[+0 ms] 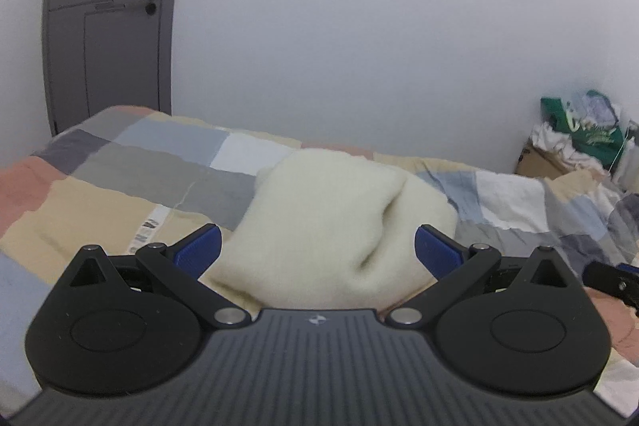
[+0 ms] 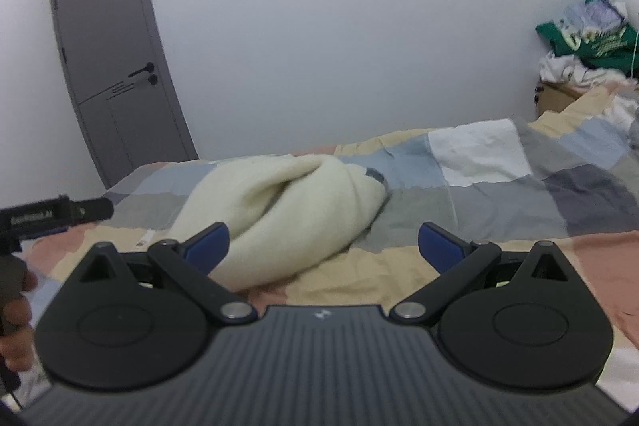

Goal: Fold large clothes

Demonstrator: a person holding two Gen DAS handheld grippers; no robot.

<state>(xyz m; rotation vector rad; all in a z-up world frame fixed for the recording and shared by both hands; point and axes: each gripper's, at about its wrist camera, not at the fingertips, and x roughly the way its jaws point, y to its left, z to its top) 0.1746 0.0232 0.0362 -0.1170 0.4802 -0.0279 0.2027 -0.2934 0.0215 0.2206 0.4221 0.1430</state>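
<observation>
Blue-padded fingers of the left gripper (image 1: 317,250) stand spread wide, holding nothing, with the cream fleecy garment (image 1: 331,226) bundled just beyond and between them. That garment lies on the patchwork bedspread of grey, blue, beige and pink squares (image 1: 120,182), near its front edge. Over on the right, the right gripper (image 2: 323,246) is likewise spread and empty; the bundle sits ahead of its left finger. Far right, against the white wall, a brown cardboard box (image 2: 557,98) holds a heap of white cloth and a green printed bag (image 2: 587,42). Far left stands a grey door (image 1: 108,26).
</observation>
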